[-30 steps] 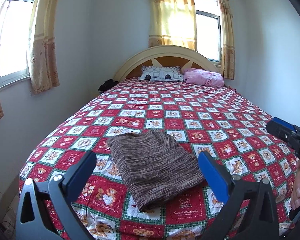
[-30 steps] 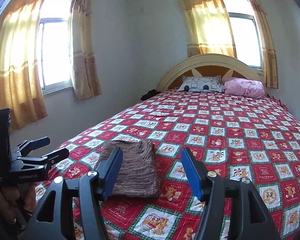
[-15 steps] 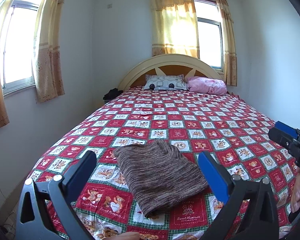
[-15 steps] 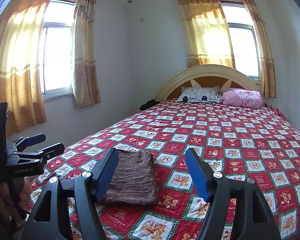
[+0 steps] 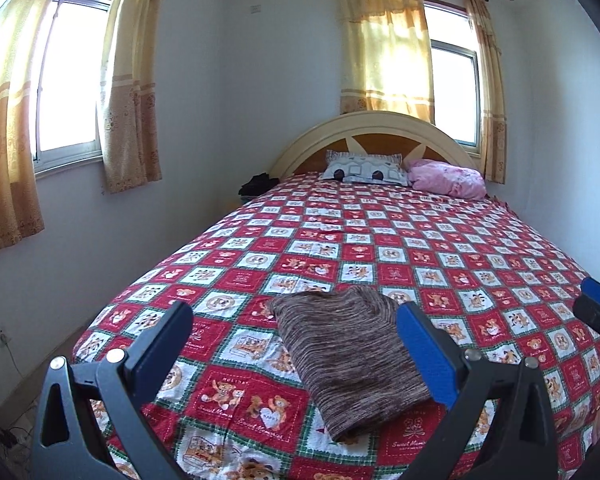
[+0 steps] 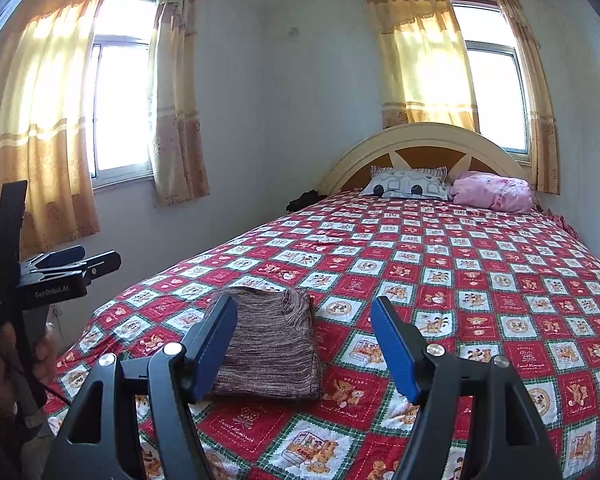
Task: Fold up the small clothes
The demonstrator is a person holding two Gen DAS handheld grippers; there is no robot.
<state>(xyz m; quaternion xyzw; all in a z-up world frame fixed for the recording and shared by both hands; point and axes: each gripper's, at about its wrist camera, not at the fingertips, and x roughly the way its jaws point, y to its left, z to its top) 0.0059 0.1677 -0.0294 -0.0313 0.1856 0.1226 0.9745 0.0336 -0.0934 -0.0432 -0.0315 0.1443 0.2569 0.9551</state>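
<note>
We locate the folded brown garment (image 5: pixel 350 360) in the lower centre of the left wrist frame, lying flat on the bedspread (image 5: pixel 440 248) near the foot of the bed. It is a marled brown knit, folded into a rough rectangle, and its near end reaches toward the bottom edge of the frame. In the right wrist frame the same garment (image 6: pixel 274 344) sits lower centre-left, partly behind the left finger of the gripper.

We see the left gripper (image 5: pixel 296 344) at the bottom of its own frame with both blue-padded fingers spread wide. The garment appears between them, but the pads stand clear of the cloth and nothing is gripped. The right gripper (image 6: pixel 304 346) is likewise spread in the bottom of its frame and holds nothing. Its jaws frame the garment's right edge and the bedspread beside it.

At the far left of the right wrist frame we see the left gripper from the side, held in a person's hand (image 6: pixel 40 356). At the right edge of the left wrist frame the blue tip of the right gripper shows.

The bedspread is a red, white and green check printed with bears. Toward the upper centre lie a patterned pillow (image 5: pixel 366 168) and a pink pillow (image 5: pixel 446 178) against a curved headboard (image 5: pixel 374 136). Yellow curtains (image 5: pixel 384 44) hang at the windows
</note>
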